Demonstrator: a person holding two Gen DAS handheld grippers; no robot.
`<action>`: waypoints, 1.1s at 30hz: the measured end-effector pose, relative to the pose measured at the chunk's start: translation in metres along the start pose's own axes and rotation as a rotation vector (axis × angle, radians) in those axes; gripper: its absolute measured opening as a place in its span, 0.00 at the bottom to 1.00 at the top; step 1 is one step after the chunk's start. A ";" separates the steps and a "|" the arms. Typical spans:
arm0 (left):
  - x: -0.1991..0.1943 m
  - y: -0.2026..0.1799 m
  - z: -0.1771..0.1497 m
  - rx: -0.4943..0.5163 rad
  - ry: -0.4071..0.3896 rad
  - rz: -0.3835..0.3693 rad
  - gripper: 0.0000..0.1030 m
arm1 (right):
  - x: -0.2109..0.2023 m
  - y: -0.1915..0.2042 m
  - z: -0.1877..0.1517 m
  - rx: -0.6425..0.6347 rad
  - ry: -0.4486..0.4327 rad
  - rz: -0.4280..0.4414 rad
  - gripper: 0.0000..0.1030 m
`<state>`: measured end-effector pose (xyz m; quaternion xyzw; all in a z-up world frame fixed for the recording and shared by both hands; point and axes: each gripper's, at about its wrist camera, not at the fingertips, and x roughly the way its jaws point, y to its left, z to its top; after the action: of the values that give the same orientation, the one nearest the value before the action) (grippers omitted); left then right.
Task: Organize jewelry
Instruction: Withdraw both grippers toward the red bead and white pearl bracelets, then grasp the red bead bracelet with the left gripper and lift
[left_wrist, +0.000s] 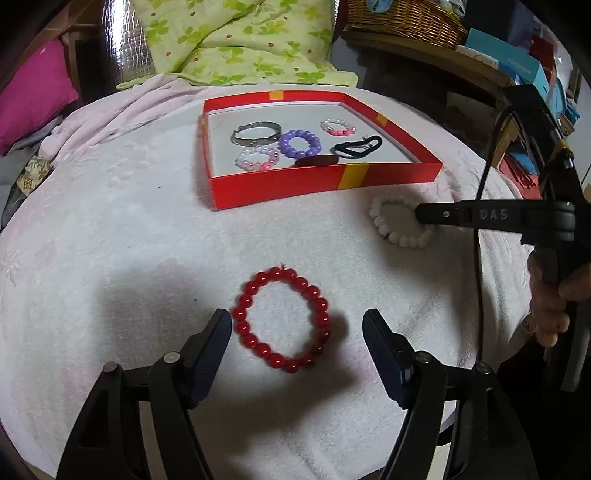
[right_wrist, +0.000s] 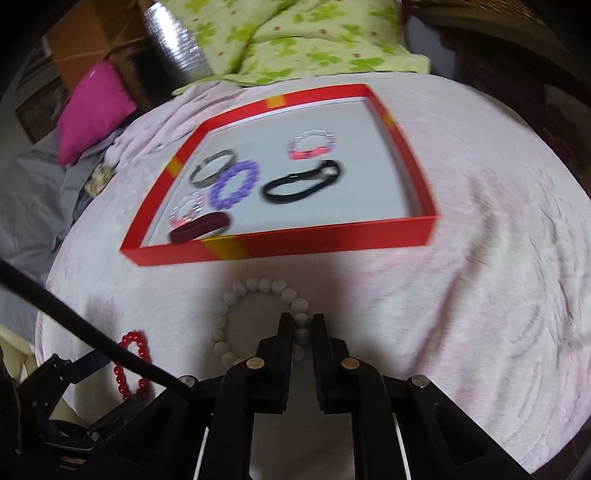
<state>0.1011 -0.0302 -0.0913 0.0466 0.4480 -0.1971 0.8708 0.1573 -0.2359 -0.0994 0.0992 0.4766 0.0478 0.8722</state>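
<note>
Now, my read from the two wrist views:

White bracelet: the white bead bracelet (right_wrist: 258, 321) lies flat on the pink blanket (right_wrist: 480, 258), in the lower centre of my right view, just below the near wall of the red box (right_wrist: 295, 240).

Right claw: my right gripper (right_wrist: 301, 325) is nearly closed, its jaws either side of the bracelet's right-hand run of beads; I judge it pinched on them, though the frame is blurred.

Red bracelet: the red bead bracelet (left_wrist: 282, 319) lies flat at lower centre of my left view, its long axis running up and down the frame.

Left claw: my left gripper (left_wrist: 297, 328) is wide open and empty, the red ring between its fingertips, nearer the left one.

Key relation: the box sits up-frame of both rings, so each lift goes forward over that near wall.

Already boxed: silver bangle (left_wrist: 256, 133), purple bead bracelet (left_wrist: 300, 143), others.
</note>
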 end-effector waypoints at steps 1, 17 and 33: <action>0.002 -0.001 0.000 0.002 0.005 0.000 0.72 | -0.002 -0.007 0.000 0.015 0.002 0.004 0.10; 0.023 -0.014 -0.006 0.021 0.026 0.076 0.90 | -0.004 -0.035 -0.007 0.076 0.045 0.082 0.10; 0.008 0.003 -0.011 0.003 0.045 0.190 0.92 | -0.004 -0.042 -0.007 0.098 0.049 0.106 0.11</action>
<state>0.0981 -0.0267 -0.1052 0.0946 0.4608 -0.1130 0.8752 0.1489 -0.2763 -0.1094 0.1659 0.4935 0.0729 0.8506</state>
